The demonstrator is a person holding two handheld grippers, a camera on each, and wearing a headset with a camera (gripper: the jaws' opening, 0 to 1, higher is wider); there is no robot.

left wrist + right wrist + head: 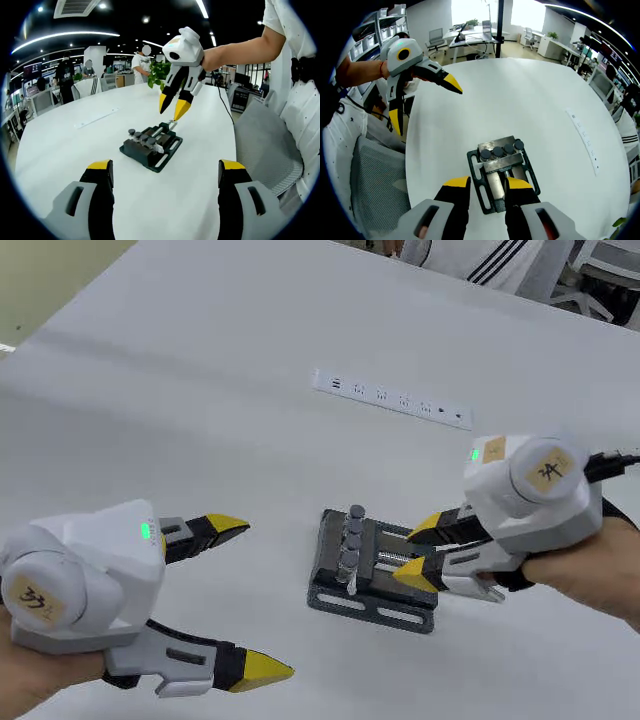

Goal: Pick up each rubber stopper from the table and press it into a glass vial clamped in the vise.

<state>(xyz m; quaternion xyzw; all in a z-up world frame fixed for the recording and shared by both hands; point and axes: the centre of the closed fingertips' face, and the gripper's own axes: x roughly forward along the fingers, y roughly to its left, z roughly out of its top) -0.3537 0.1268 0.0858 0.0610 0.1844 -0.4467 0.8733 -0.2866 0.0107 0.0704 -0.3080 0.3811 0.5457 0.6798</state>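
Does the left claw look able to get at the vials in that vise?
Probably yes: the left claw is open, bare table lies between it and the vials, and the right claw hovers at the other end of the vise.

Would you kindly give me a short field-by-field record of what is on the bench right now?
surface: white table
fixture: black metal bench vise, mid-table
in vise: row of four small glass vials, each topped by a dark grey rubber stopper
left gripper: jaws wide apart, empty, short of the vise
right gripper: jaws narrowly apart, at the vise's screw end
beyond: long white power strip
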